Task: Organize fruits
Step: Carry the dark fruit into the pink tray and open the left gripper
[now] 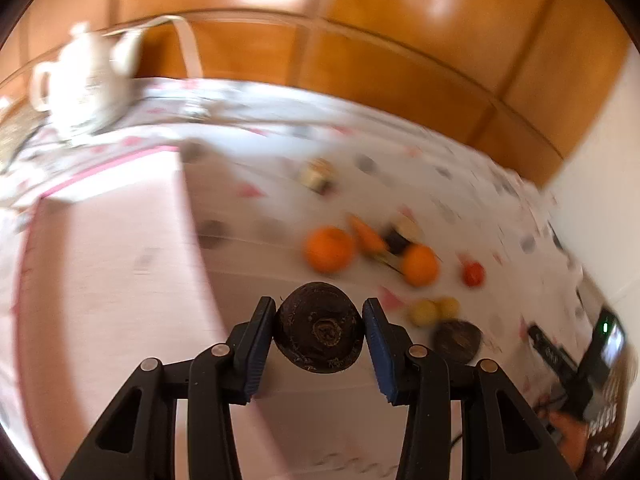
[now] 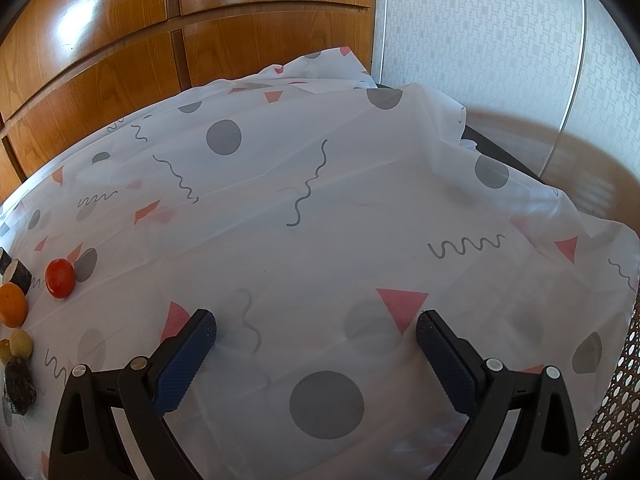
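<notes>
My left gripper (image 1: pixel 319 312) is shut on a dark brown round fruit (image 1: pixel 319 328) and holds it above the table. Beyond it lie two oranges (image 1: pixel 329 249) (image 1: pixel 419 265), a carrot (image 1: pixel 367 235), a red tomato (image 1: pixel 473 273), two small yellow fruits (image 1: pixel 425 312) and another dark brown fruit (image 1: pixel 458 340). A pale pink tray (image 1: pixel 104 280) lies at the left. My right gripper (image 2: pixel 316 326) is open and empty over the patterned tablecloth. The right wrist view shows the tomato (image 2: pixel 60 278), an orange (image 2: pixel 12 304) and a dark fruit (image 2: pixel 19 386) at its left edge.
A white teapot (image 1: pixel 86 80) stands at the far left of the table. Wooden cabinet doors (image 2: pixel 120 40) run behind the table. A small sushi-like piece (image 1: pixel 318 176) lies further back, and dark rolls (image 2: pixel 18 274) near the tomato. A woven chair (image 2: pixel 616 420) is at the right.
</notes>
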`<act>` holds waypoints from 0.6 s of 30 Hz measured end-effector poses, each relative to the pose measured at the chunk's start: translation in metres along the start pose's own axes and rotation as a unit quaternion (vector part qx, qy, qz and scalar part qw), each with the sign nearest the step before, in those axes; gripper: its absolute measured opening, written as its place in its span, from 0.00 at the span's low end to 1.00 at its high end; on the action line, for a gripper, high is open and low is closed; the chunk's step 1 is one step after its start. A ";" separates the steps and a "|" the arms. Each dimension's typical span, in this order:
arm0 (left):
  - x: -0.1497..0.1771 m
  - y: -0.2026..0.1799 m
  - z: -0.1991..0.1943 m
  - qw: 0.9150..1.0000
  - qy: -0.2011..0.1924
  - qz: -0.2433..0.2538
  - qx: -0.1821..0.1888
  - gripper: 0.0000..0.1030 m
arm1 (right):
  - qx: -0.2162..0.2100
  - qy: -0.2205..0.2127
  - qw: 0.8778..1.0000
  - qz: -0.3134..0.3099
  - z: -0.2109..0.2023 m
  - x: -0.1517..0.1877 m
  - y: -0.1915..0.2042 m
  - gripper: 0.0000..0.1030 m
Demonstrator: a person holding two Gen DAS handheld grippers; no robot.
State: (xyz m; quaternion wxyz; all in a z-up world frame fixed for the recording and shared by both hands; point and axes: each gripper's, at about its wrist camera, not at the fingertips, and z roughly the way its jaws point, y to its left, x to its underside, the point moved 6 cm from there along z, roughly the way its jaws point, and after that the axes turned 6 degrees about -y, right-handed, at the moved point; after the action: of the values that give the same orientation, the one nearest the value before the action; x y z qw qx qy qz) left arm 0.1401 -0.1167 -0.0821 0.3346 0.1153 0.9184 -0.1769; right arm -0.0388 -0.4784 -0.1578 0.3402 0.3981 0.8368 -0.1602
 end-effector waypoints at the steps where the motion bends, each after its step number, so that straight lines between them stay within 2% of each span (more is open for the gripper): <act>1: -0.003 0.010 -0.005 1.000 -0.008 -0.010 -0.008 0.44 | 0.000 0.000 1.000 0.000 0.000 0.000 0.000 1.00; 4: -0.007 0.054 -0.017 0.998 -0.024 -0.038 -0.051 0.44 | 0.000 0.000 1.000 0.000 0.000 0.000 -0.001 1.00; 8: -0.001 0.113 -0.014 0.990 -0.013 -0.066 -0.125 0.44 | 0.001 0.000 1.000 -0.001 0.000 0.000 0.000 1.00; 10: 0.005 0.137 -0.011 0.986 -0.001 -0.083 -0.147 0.44 | 0.002 0.001 1.000 -0.002 0.000 0.000 0.000 1.00; 13: 0.011 0.156 -0.011 0.982 0.002 -0.086 -0.167 0.44 | 0.002 0.001 1.000 -0.002 0.000 0.000 0.001 1.00; 18: 0.020 0.159 -0.014 0.983 0.000 -0.077 -0.169 0.44 | 0.002 0.001 1.000 -0.002 0.000 0.000 0.000 1.00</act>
State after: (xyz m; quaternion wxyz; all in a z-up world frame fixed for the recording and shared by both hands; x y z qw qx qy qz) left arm 0.1703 0.0358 -0.1248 0.3351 -0.0137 0.9411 -0.0439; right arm -0.0383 -0.4784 -0.1579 0.3383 0.3969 0.8378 -0.1619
